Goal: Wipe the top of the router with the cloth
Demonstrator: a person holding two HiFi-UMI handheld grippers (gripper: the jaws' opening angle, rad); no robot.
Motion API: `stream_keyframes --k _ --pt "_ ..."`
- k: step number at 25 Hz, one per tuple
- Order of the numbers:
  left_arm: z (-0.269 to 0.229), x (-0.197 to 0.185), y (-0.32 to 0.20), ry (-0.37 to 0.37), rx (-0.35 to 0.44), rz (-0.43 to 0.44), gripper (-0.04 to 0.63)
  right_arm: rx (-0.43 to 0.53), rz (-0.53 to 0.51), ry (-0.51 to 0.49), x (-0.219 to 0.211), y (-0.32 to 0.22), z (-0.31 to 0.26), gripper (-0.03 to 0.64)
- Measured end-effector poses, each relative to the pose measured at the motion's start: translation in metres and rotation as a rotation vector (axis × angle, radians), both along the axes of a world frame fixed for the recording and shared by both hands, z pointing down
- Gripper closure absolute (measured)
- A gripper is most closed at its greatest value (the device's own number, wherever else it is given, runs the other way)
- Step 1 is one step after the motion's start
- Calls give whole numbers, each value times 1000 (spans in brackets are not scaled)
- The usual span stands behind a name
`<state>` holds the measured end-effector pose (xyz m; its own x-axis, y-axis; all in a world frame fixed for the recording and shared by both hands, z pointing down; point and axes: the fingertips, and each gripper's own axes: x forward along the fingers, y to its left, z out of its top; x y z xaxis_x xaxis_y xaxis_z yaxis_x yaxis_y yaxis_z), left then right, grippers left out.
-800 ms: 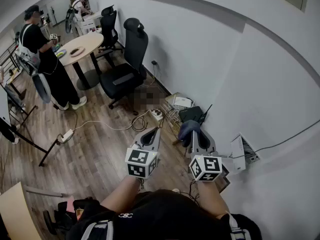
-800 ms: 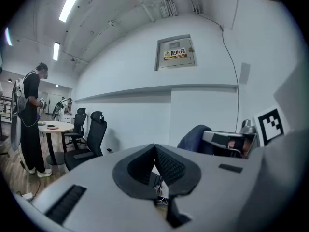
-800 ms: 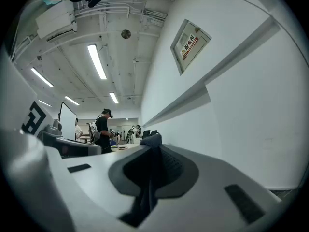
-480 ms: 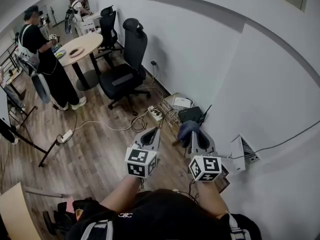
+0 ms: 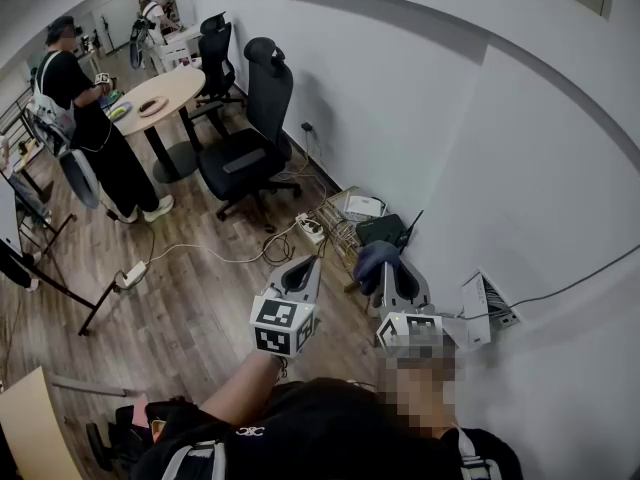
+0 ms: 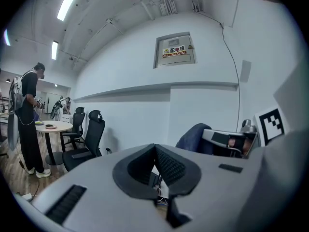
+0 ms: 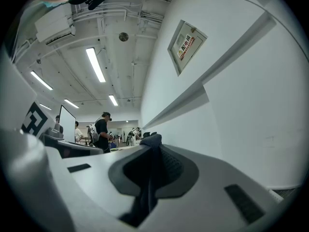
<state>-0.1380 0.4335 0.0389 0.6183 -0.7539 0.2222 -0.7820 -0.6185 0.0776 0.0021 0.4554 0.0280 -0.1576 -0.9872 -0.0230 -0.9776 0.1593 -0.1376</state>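
Wood floor ran along the white wall, and the black router sat low against that wall among loose cables, near a white power strip. You held both grippers out side by side over the floor, short of the router. Your right gripper was clamped on the dark blue cloth. The right gripper view showed the fabric pinched between its jaws, bunched over the tips and trailing down below them. In the head view the cloth lay just beside the router, though contact could not be made out. Your left gripper had its jaws closed tip to tip with nothing between them. Behind, a black office chair stood by the wall, and a person stood at a round table. Compared with a moment earlier, almost nothing had changed. Both grippers sat where they had been, the right one and its cloth only a shade closer to the router.
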Motion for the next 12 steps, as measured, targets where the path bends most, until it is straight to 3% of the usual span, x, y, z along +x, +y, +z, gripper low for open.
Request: stream_keyframes --k 12 --pt "10 38 2 -3 -23 16 595 -7 10 -4 38 -2 6 611"
